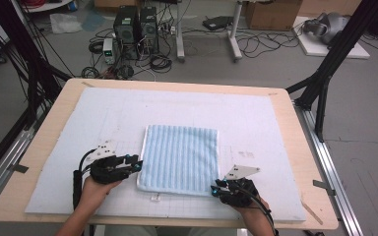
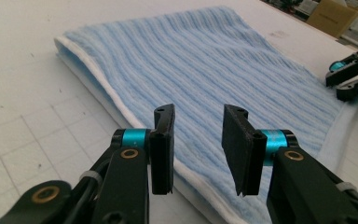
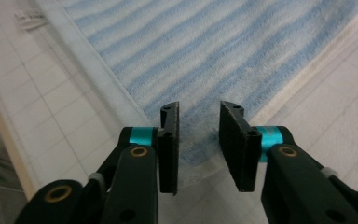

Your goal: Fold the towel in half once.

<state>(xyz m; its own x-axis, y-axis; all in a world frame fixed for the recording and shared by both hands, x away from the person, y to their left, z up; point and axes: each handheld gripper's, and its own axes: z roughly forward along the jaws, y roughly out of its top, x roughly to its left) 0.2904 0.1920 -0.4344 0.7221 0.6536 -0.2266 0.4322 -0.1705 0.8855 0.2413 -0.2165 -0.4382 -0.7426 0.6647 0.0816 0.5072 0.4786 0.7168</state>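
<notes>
The blue striped towel (image 1: 180,158) lies folded flat near the middle of the white gridded mat (image 1: 256,123) that covers the desk (image 1: 300,142), its white-edged border turned toward the person. The left hand-held gripper (image 1: 137,163) sits at the towel's left edge, low on the mat, and in the left gripper view its two black jaws stand apart with a clear gap over the towel's (image 2: 205,74) white hem, pressing on nothing. The right hand-held gripper (image 1: 215,189) is at the towel's near right corner; in the right gripper view its jaws are likewise parted, with the corner of the towel (image 3: 205,51) lying just ahead of and below them, and the pads are not pinching the cloth (a small white tag (image 3: 30,17) pokes out from the towel's near edge). Both hands rest at the near side of the desk, well apart from each other, one on each side of the towel
</notes>
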